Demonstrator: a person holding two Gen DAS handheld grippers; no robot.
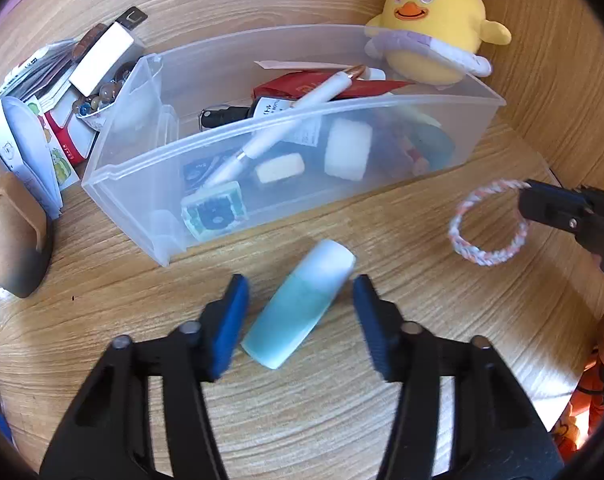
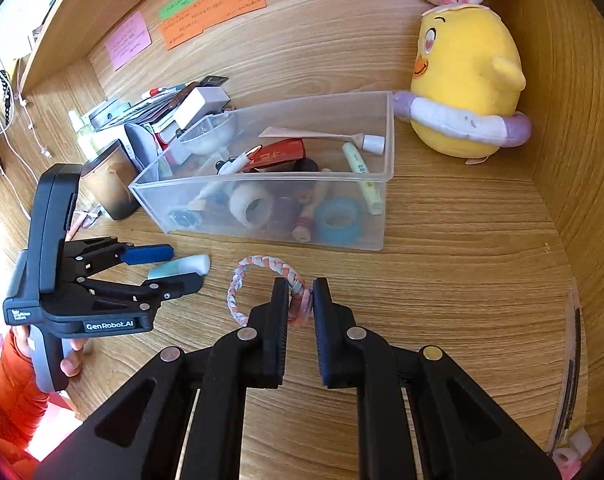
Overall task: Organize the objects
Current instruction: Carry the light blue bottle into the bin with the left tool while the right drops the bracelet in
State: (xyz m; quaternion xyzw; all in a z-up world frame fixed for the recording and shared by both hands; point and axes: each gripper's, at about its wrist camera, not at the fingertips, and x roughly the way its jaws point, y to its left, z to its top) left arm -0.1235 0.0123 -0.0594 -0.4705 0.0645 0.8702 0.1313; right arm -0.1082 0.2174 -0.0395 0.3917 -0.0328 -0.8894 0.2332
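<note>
Bottle (image 1: 299,306), pale blue with a white cap, lies on the worktop (image 1: 342,420) just in front of the clear bin (image 1: 261,184), between my left fingers (image 1: 227,322), which are spread on either side of it without pressing. My right fingers (image 2: 279,320) pinch a braided pink-and-white ring (image 2: 261,266) nearby. A yellow plush chick (image 2: 466,76) stands beside the bin's far right corner.

desk (image 1: 382,420): matt wood grain | bin (image 1: 113,184): clear plastic | chick (image 1: 434,20): plush cloth | bracelet (image 2: 237,300): braided cord
</note>
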